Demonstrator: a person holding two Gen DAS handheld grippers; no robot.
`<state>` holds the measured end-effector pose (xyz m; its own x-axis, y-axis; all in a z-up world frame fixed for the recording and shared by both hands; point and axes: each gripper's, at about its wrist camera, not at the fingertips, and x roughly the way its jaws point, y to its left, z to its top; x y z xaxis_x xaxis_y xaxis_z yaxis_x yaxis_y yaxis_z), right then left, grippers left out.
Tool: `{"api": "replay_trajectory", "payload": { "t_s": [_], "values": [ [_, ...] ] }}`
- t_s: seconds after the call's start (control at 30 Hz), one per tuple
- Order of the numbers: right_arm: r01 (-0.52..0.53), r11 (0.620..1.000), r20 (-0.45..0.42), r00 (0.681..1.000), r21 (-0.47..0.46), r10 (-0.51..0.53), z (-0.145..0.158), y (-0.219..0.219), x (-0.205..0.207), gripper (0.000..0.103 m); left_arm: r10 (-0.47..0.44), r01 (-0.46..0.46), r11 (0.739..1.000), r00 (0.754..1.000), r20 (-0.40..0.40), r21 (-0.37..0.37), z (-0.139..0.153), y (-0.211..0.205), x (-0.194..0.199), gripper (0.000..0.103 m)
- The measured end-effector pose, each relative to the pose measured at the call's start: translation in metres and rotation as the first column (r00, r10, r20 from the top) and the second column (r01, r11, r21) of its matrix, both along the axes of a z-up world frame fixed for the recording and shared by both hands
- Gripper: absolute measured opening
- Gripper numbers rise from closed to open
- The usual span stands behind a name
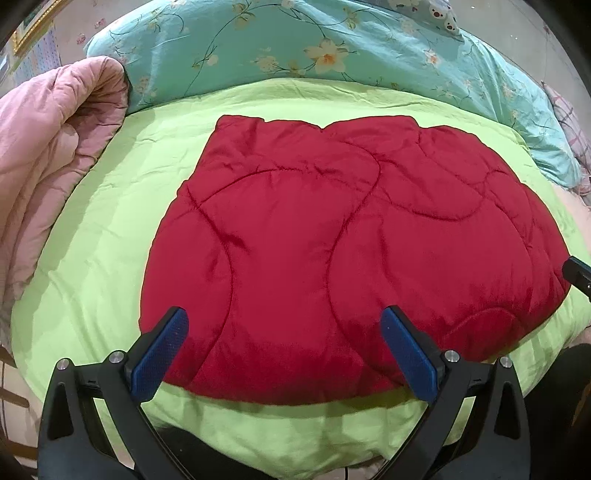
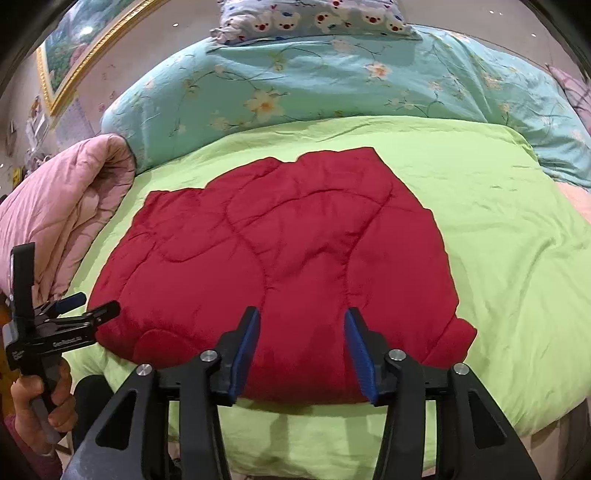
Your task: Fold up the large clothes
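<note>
A red quilted garment [image 1: 332, 240] lies folded and flat on the green sheet [image 1: 110, 236]. In the left wrist view my left gripper [image 1: 284, 314] hovers over the garment's near edge, jaws wide apart with nothing gripped. The right gripper's tip [image 1: 578, 273] shows at the garment's right edge. In the right wrist view the red garment [image 2: 280, 251] fills the middle, and my right gripper [image 2: 302, 314] stands open above its near edge, pads apart and holding nothing. The left gripper [image 2: 96, 302] sits at the garment's left corner, held by a hand [image 2: 37, 402].
A rolled pink quilt [image 1: 44, 155] lies along the left side of the bed. A teal floral duvet [image 1: 295, 48] is piled at the back, with a bear-print pillow [image 2: 317, 16] on it. A gold-framed picture [image 2: 74, 51] hangs on the wall. Bare green sheet [image 2: 498, 221] lies to the right.
</note>
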<state>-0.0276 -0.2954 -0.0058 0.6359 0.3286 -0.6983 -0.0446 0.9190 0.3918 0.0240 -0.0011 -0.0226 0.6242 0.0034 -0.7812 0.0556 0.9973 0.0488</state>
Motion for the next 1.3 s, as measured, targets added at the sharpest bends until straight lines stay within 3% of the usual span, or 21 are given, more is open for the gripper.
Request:
{"api": "replay_trajectory", "payload": {
  "t_s": [0.47,0.87,0.93,1.0,1.2,1.3],
  "values": [
    [-0.052,0.999,-0.011,0.999,-0.007,0.052,0.006,0.019,-0.019,0.056,0.003,-0.003,1.0,1.0,0.013,0.006,0.002,0.009,-0.02,0.103],
    [-0.064,0.998,-0.018,0.998,0.014,0.064,0.005,0.027,-0.032,0.061,-0.022,0.021,1.0,1.0,-0.022,-0.02,-0.007,0.013,-0.025,0.103],
    [-0.036,0.999,0.002,0.999,-0.013,0.036,0.006,0.019,-0.027,0.064,-0.027,0.026,0.999,0.999,-0.025,-0.028,-0.008,0.014,-0.022,0.103],
    [0.031,0.998,0.02,0.999,-0.05,-0.03,0.004,0.002,-0.015,0.076,-0.025,0.024,0.999,0.999,-0.029,-0.03,-0.009,0.014,-0.017,0.103],
    [0.172,0.984,-0.032,0.984,-0.045,-0.173,-0.025,-0.056,0.04,0.077,0.006,-0.009,0.997,0.999,-0.04,-0.072,-0.011,0.019,0.008,0.103],
    [0.151,0.988,-0.109,0.983,0.025,-0.148,-0.05,-0.076,0.076,0.076,0.015,-0.021,0.996,0.997,-0.069,-0.087,-0.02,0.017,0.021,0.103]
  ]
}}
